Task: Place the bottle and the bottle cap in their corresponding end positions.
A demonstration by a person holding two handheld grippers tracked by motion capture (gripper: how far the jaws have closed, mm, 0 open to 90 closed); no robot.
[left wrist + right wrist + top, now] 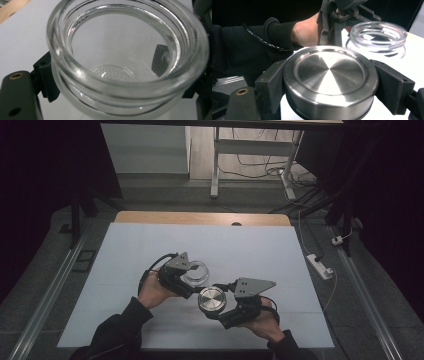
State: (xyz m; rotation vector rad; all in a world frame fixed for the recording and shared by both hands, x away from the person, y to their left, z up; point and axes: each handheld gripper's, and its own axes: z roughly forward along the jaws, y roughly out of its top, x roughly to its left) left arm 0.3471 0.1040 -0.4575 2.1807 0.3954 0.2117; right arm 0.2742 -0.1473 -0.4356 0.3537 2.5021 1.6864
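Observation:
A clear, empty glass jar [199, 269] with its mouth up sits over the middle of the white table [250, 245]. My left gripper [192, 276] is shut on it from the left. In the left gripper view, the jar's threaded rim [125, 82] is close up and a black pad [47, 80] presses its side. Just to the jar's right, my right gripper [213, 303] is shut on a round brushed-steel lid [211, 298], flat face up. In the right gripper view the lid [329, 72] lies between both pads [270, 85], with the jar [378, 35] and the left gripper [334, 17] behind it.
A wooden strip [200, 217] marks the table's far edge. On the floor to the right lies a white power strip [320, 266] with cables. A white desk frame [215, 165] stands beyond the table. A dark sleeve [249, 42] is behind the lid.

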